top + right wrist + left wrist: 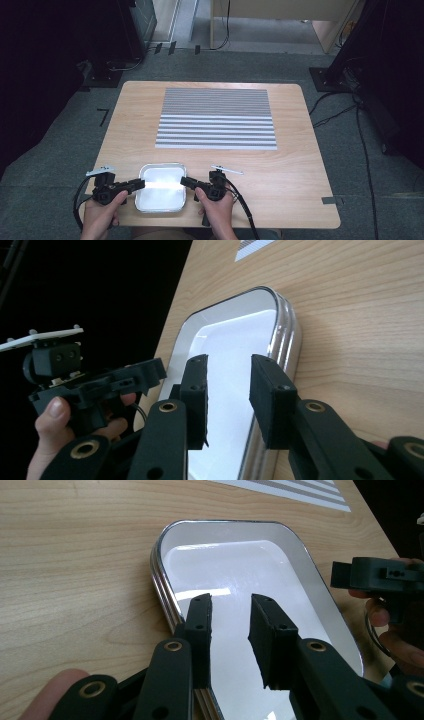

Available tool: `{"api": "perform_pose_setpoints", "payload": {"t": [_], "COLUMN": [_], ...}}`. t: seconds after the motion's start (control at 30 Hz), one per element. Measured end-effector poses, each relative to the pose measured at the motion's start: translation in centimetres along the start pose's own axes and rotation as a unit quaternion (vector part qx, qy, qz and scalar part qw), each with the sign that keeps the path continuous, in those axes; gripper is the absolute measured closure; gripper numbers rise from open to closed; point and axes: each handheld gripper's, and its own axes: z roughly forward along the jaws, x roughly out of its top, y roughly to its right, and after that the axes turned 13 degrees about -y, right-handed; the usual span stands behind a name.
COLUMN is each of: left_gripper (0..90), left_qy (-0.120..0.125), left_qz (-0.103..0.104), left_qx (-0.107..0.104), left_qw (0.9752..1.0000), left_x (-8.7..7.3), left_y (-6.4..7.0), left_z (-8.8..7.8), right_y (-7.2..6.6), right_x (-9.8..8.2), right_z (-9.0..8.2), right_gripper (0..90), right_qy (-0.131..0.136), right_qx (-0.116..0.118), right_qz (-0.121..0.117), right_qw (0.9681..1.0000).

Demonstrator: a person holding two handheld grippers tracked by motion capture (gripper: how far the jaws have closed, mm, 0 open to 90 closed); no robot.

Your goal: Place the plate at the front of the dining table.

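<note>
- High view shows a shiny white metal tray with rounded corners point(161, 200) lying on the light wooden table point(290, 175), near the edge closest to the person.
- One black left hand-held gripper point(141, 184) comes at the tray from its left side, and its tips are over the tray's left rim.
- One black right hand-held gripper point(184, 181) comes from the right side, and its tips are over the tray's right rim.
- Left gripper view shows the left hand-held gripper point(230, 625) with its jaws partly apart. One jaw sits just over the silver rim, the other over the white inside of the tray point(240, 565). I cannot tell if the pads press on the rim.
- Right gripper view shows the right hand-held gripper point(229, 390) the same way, with a gap between its jaws and the tray point(235, 345) rim under them. I cannot tell if it grips.
- A grey and white striped mat point(216, 118) lies farther back on the table, well apart from the tray.
</note>
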Motion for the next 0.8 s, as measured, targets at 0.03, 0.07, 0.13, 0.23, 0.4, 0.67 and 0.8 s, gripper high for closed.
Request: {"api": "perform_pose_setpoints", "payload": {"t": [0.03,0.07,0.13,0.23,0.4,0.67,0.8], "left_gripper": [69.8,69.5,69.3,69.3,66.3,66.6,66.4], "left_qy": [0.0,0.006,0.009,0.019,0.02,0.01,0.008], "left_qz": [0.0,-0.004,-0.005,-0.014,-0.025,-0.042,-0.044], "left_qx": [0.0,0.0,0.0,-0.001,-0.012,-0.047,-0.053], "left_qw": [1.0,1.0,1.0,0.9997,0.9994,0.998,0.9976], "left_x": [0.0,0.0,0.0,-0.1,-0.2,-0.2,-0.2], "left_y": [0.0,-0.1,-0.1,-0.6,-1.1,-1.8,-1.8], "left_z": [0.0,-0.2,-0.3,-0.8,-1.0,-0.7,-0.6], "right_y": [0.0,0.1,0.1,0.5,0.5,0.5,0.5], "right_x": [0.0,0.0,0.0,-0.1,-0.2,-0.1,-0.2], "right_z": [0.0,0.0,0.0,0.1,0.1,0.1,0.2], "right_gripper": [69.9,69.4,69.1,68.9,68.8,68.5,68.5], "right_qy": [0.0,0.007,0.007,0.006,0.002,0.001,-0.001], "right_qx": [0.0,-0.014,-0.017,-0.025,-0.011,-0.005,-0.006], "right_qz": [0.0,-0.001,0.0,0.002,0.007,0.01,0.01], "right_qw": [1.0,0.9999,0.9998,0.9997,0.9999,0.9999,0.9999]}}
